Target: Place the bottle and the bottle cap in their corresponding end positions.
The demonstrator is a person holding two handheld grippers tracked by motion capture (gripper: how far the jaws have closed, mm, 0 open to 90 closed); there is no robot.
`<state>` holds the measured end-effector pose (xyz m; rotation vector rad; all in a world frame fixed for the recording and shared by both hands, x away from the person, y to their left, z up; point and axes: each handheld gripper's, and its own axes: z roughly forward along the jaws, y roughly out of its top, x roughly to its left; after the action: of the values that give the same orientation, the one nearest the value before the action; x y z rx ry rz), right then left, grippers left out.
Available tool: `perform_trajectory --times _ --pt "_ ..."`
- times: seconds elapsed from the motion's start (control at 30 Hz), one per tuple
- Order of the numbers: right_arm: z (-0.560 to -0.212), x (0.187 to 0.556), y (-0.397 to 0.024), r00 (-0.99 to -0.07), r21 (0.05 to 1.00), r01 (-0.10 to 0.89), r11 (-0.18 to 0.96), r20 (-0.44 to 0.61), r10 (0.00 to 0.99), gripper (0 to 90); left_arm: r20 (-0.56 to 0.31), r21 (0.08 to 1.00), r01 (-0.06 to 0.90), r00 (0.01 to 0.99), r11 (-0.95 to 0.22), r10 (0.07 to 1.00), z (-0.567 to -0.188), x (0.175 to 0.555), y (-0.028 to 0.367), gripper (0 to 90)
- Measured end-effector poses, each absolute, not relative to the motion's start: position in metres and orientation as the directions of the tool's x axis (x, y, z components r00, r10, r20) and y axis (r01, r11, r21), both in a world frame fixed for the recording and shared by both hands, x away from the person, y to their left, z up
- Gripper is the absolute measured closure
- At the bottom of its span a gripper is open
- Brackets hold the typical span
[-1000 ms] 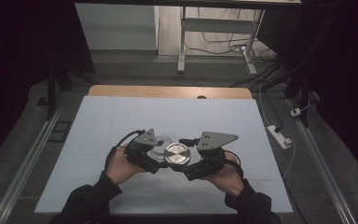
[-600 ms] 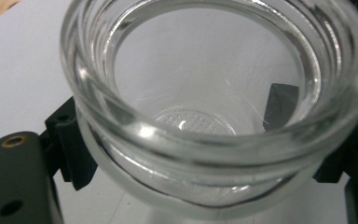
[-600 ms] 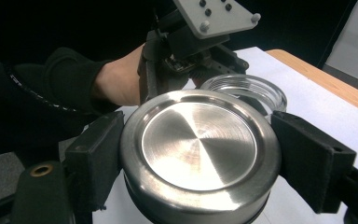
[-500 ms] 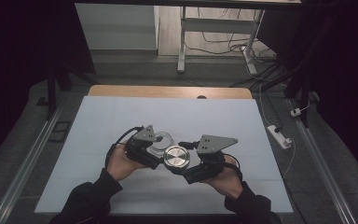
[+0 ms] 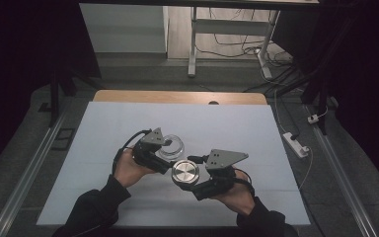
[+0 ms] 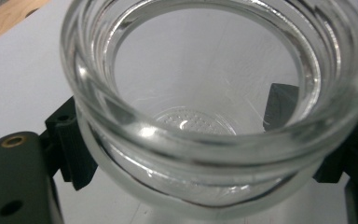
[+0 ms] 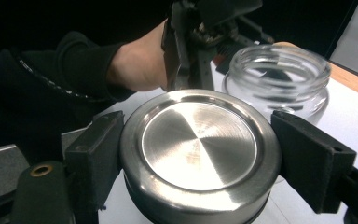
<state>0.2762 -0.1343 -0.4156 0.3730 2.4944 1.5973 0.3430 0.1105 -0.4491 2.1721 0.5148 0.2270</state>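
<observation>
Two grippers loaded: left gripper (image 5: 165,148) clamps glass jar (image 5: 171,146), right gripper (image 5: 186,177) clamps steel lid (image 5: 185,171). Lid off; likely next, seat it squarely over the mouth.

We find no text, label, brand, number or sign that we can read anywhere. The brushed metal lid (image 7: 199,144) bears no marking on its top, and the clear glass jar (image 6: 214,116) shows only a dotted texture on its base, with no lettering we can make out.
</observation>
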Motion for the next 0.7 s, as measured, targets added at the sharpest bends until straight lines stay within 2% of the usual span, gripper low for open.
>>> perform_trajectory --times 0.7 --pt "-0.448 0.267 -0.133 -0.959 0.894 0.116 0.432 -0.012 0.283 19.7 -0.022 0.803 0.291 0.887 -0.521 0.461 -0.451 0.368 0.099 15.6"
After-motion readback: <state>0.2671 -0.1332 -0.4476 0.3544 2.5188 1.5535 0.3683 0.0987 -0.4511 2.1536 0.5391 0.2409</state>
